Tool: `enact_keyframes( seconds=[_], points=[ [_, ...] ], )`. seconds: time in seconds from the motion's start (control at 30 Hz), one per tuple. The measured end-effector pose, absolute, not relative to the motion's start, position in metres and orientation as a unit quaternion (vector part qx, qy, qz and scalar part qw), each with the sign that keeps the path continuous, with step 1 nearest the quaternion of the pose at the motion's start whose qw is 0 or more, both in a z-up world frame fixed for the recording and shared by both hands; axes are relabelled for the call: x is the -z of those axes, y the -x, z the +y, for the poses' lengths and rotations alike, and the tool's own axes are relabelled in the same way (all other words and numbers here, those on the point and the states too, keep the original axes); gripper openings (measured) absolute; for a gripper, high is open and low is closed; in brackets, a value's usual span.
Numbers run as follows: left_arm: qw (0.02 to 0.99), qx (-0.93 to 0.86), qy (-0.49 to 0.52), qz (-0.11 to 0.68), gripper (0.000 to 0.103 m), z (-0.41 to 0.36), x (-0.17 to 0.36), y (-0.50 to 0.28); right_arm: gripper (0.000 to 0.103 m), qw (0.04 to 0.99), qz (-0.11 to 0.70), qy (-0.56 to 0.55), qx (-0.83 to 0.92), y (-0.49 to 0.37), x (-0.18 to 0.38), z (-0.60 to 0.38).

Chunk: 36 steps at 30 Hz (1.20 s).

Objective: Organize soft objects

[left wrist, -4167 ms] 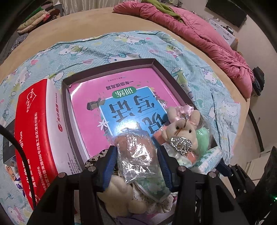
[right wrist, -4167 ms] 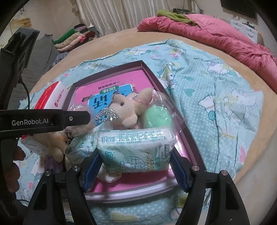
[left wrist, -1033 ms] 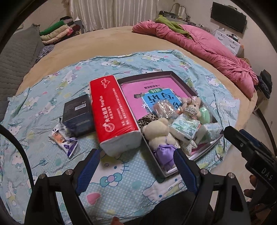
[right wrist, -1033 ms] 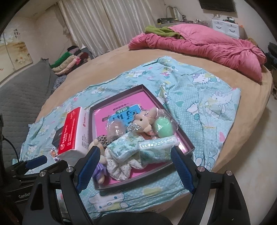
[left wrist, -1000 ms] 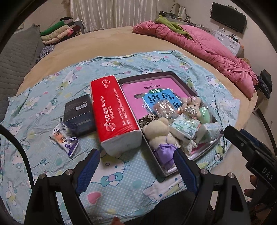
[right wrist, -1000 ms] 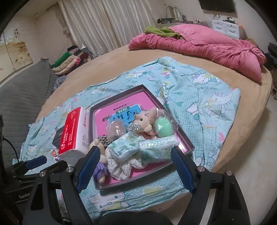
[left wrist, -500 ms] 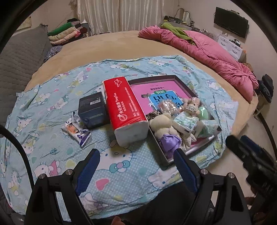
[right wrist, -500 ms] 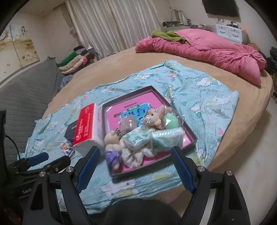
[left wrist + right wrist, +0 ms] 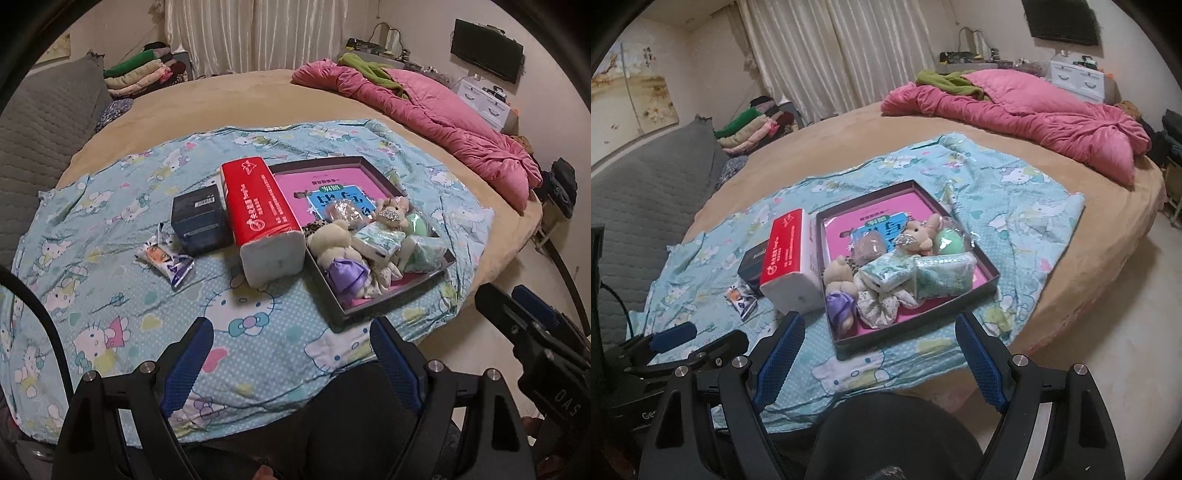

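Evidently the plush toys (image 9: 334, 245) and tissue packs (image 9: 943, 275) lying in the box (image 9: 988, 288) on the bed are looking light and squashy, best pinched mid-body, while each hand-held gripper (image 9: 291, 354) (image 9: 877, 352) is gaping empty.

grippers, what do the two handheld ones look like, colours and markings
Both the left gripper and the right gripper are black angular frames with silver screws. Each has two fingers faced with blue textured pads. A black cable loops beside the left one. White lettering is printed on each body, only partly readable. No sleeves are clearly visible.
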<state>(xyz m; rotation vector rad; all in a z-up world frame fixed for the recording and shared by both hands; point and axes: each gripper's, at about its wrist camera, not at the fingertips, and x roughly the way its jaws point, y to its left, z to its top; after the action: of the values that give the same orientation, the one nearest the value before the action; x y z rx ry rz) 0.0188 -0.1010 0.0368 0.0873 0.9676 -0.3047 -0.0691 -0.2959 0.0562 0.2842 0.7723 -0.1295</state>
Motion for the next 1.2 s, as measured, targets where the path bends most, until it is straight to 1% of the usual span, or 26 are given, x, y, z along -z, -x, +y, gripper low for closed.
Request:
enact_keyframes(
  seconds=[0.47,0.73,1.2],
  points=[
    [0.879,0.136,-0.042,0.455,0.086,-0.09,-0.037,0.009,0.085,0.916,0.376,-0.125,0.06,0.091,-0.061,-0.287],
    [0.877,0.125,-0.04,0.462,0.086,-0.085,-0.033,0.01,0.085,0.917,0.382,-0.101,0.047,0.097,-0.058,-0.273],
    [0.876,0.123,-0.041,0.464,0.086,-0.085,-0.029,0.009,0.085,0.912,0.393,-0.108,0.045,0.093,-0.051,-0.274]
  ],
)
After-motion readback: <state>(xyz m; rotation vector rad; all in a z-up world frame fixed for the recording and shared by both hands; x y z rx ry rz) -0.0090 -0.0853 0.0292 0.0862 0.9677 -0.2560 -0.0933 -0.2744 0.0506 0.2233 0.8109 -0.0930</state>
